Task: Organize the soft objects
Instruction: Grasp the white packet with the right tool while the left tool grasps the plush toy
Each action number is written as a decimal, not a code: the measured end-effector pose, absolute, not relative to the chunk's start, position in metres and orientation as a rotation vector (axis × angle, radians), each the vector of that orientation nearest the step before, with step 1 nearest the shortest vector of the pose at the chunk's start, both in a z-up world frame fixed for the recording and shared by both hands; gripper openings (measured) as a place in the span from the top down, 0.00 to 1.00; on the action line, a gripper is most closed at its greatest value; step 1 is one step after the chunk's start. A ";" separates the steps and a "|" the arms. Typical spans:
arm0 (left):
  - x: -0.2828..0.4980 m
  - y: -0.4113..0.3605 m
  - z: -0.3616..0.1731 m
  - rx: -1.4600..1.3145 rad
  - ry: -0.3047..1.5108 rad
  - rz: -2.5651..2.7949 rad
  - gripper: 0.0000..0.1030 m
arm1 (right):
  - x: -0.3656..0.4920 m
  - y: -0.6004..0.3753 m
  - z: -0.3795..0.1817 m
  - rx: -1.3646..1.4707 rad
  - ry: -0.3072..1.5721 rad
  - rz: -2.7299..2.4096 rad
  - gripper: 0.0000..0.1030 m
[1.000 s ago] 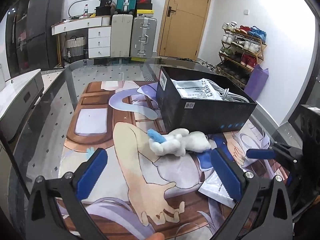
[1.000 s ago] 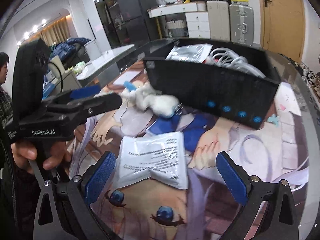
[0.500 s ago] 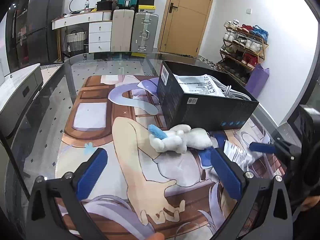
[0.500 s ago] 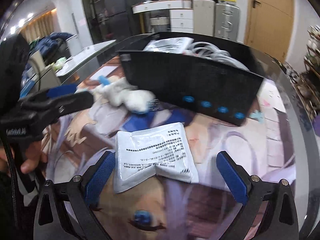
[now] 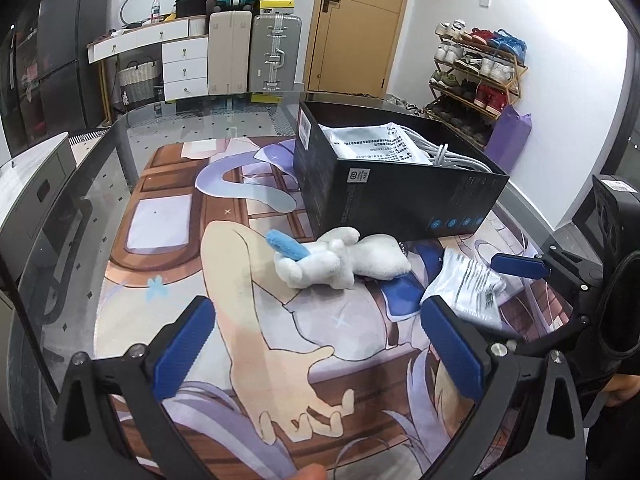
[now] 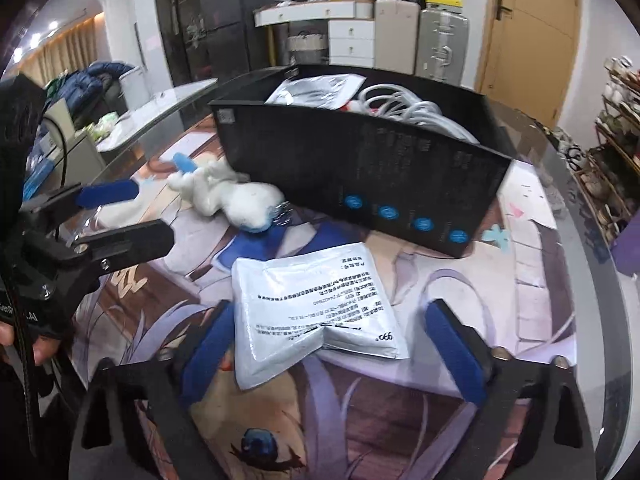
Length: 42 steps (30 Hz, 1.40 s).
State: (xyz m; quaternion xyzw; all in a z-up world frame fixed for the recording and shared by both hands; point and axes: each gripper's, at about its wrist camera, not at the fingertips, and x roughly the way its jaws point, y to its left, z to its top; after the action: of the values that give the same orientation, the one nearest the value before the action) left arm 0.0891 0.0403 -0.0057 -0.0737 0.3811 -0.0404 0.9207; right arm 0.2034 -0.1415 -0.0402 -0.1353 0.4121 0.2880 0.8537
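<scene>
Behind box wall (image 6: pixel 360 168) — cables (image 6: pixel 416 110) half-hidden

R gripper (image 6: pixel 334 350) fingers closing in; L gripper (image 5: pixel 320 350) wide.

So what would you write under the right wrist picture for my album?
Right gripper, jaws just closing, straddles a silver packet on the printed mat, with a white plush toy beside the black box.

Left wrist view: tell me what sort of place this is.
Most likely a lived-in home, perhaps an entry or dining area: a shoe rack by the wooden door, suitcases against the wall, and a glass table.
</scene>
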 end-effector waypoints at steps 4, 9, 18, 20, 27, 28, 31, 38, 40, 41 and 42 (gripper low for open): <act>0.089 0.042 -0.006 -0.163 0.790 -0.096 0.00 | 0.203 -0.153 -0.036 -0.280 0.845 0.609 0.35; 0.091 0.042 -0.007 -0.163 0.798 -0.096 0.00 | 0.206 -0.169 -0.032 -0.242 0.846 0.628 0.52; 0.094 0.035 -0.009 -0.127 0.818 -0.103 0.00 | 0.205 -0.194 -0.022 -0.191 0.820 0.664 0.62; 0.095 0.034 -0.007 -0.123 0.818 -0.087 0.00 | 0.204 -0.196 -0.018 -0.187 0.804 0.662 0.62; 0.119 0.020 -0.007 -0.163 0.834 -0.084 0.00 | 0.206 -0.213 -0.010 -0.134 0.777 0.640 0.62; 0.123 0.015 -0.008 -0.149 0.839 -0.082 0.00 | 0.206 -0.215 -0.009 -0.131 0.774 0.636 0.62; 0.128 0.005 -0.009 -0.087 0.853 -0.052 0.00 | 0.208 -0.220 -0.005 -0.113 0.767 0.628 0.62; 0.141 0.000 -0.013 -0.060 0.897 0.001 0.00 | 0.207 -0.227 0.001 -0.107 0.759 0.630 0.62; 0.146 -0.001 -0.017 -0.049 0.934 0.020 0.00 | 0.209 -0.228 0.001 -0.099 0.763 0.631 0.62; 0.147 -0.002 -0.018 -0.045 0.941 0.029 0.00 | 0.209 -0.230 0.001 -0.096 0.763 0.628 0.62; 0.148 -0.002 -0.019 -0.049 0.944 0.033 0.00 | 0.210 -0.230 0.001 -0.094 0.762 0.625 0.62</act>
State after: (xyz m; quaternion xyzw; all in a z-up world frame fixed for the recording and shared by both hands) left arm 0.1479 -0.0016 -0.0187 -0.0235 0.4547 0.0159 0.8902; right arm 0.2100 -0.2296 0.0010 -0.0450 0.3659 0.2997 0.8799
